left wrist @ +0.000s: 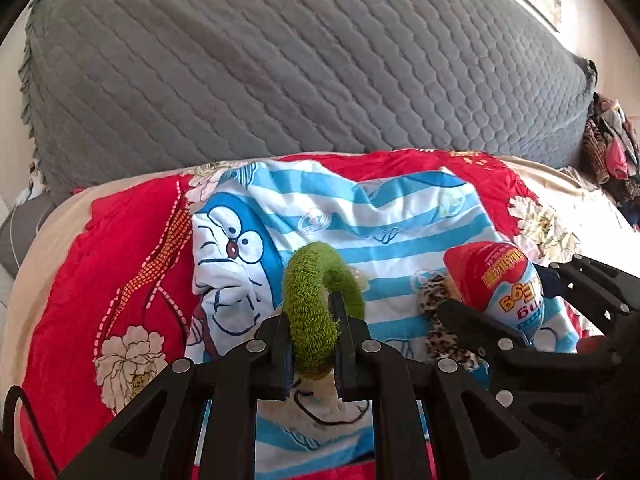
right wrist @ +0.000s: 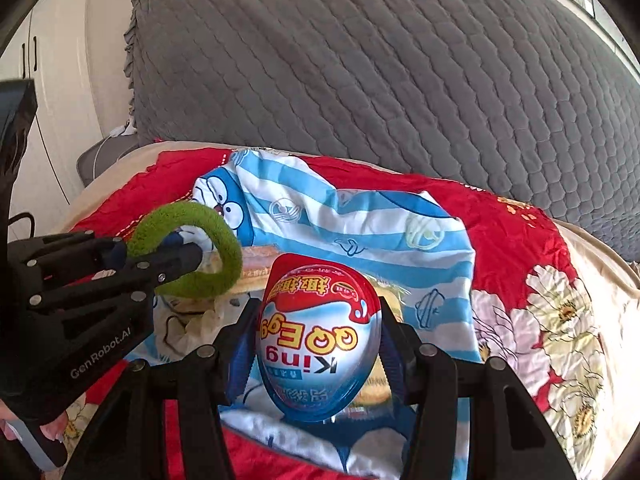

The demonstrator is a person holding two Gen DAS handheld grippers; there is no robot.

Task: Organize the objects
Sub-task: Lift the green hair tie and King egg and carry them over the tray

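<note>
My left gripper (left wrist: 311,336) is shut on a fuzzy green hair scrunchie (left wrist: 320,300) and holds it above a blue-and-white striped cartoon cloth (left wrist: 360,216). The scrunchie also shows in the right wrist view (right wrist: 192,248) with the left gripper (right wrist: 196,258). My right gripper (right wrist: 318,344) is shut on a red, white and blue egg-shaped toy package (right wrist: 318,340), seen at the right in the left wrist view (left wrist: 496,280). A leopard-print scrunchie (left wrist: 436,312) lies on the cloth beside that egg.
The cloth lies on a red floral bedspread (left wrist: 132,260) (right wrist: 520,240). A large grey quilted pillow (left wrist: 280,60) (right wrist: 400,72) stands behind it. A heap of clothes (left wrist: 612,148) is at the far right. A white cupboard (right wrist: 48,60) is at the left.
</note>
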